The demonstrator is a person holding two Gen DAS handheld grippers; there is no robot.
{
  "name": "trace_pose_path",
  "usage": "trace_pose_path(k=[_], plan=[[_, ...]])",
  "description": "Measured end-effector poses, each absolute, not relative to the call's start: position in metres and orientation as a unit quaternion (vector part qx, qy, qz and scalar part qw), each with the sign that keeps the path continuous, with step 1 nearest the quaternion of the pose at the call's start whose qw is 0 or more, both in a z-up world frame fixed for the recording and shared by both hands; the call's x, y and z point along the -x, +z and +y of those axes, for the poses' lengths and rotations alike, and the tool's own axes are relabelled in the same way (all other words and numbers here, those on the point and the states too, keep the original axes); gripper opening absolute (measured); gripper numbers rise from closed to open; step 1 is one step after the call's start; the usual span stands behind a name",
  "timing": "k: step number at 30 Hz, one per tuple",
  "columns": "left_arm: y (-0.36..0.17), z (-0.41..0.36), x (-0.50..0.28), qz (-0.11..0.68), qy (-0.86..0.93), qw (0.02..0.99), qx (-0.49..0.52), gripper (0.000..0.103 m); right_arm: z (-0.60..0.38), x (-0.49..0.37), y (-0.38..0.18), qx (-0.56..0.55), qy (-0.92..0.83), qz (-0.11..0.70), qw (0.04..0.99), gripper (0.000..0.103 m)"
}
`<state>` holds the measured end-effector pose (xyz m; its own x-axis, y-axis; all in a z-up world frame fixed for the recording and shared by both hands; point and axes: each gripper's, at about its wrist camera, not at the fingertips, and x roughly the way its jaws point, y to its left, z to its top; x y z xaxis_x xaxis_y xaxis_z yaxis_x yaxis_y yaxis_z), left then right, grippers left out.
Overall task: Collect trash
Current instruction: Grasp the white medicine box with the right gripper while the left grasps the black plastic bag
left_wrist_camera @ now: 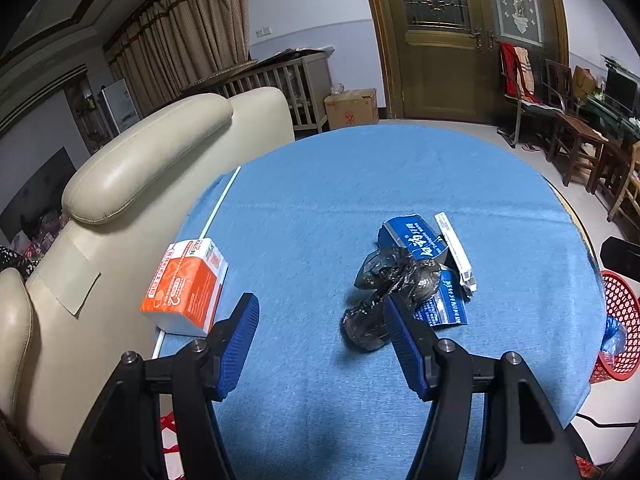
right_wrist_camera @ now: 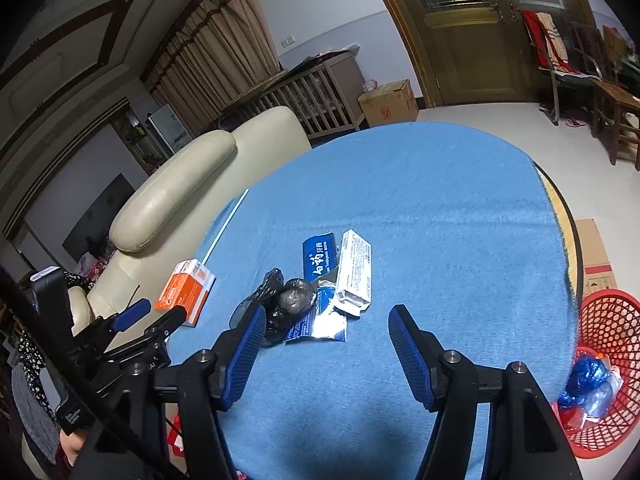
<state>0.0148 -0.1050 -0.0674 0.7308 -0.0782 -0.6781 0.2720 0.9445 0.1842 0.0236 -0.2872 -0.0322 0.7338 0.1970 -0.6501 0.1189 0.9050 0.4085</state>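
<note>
Left wrist view shows our left gripper (left_wrist_camera: 320,308) held over the blue-clothed table (left_wrist_camera: 320,184), its jaws about half spread with nothing between them. Just ahead lies the trash: a crumpled black plastic bag (left_wrist_camera: 384,288) touching a flattened blue toothpaste box (left_wrist_camera: 416,240) and a white carton (left_wrist_camera: 456,248). An orange box (left_wrist_camera: 188,284) sits at the table's left edge, beside the cream sofa (left_wrist_camera: 160,148). From the right wrist view, our right gripper (right_wrist_camera: 326,312) also hangs open and empty, near the same pile. A red mesh basket (right_wrist_camera: 612,320) stands on the floor at right, holding blue wrappers (right_wrist_camera: 588,380).
</note>
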Motion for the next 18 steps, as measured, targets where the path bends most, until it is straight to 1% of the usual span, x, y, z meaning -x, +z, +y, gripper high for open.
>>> trace_pose_path(k=[12, 18], plan=[[-0.083, -0.095, -0.030, 0.381, -0.085, 0.912, -0.128, 0.066, -0.282, -0.043, -0.046, -0.218, 0.028, 0.382, 0.898, 0.068], [-0.097, -0.087, -0.045, 0.409, -0.081, 0.902, -0.114, 0.066, -0.289, -0.064, -0.069, -0.232, 0.028, 0.403, 0.885, 0.068]])
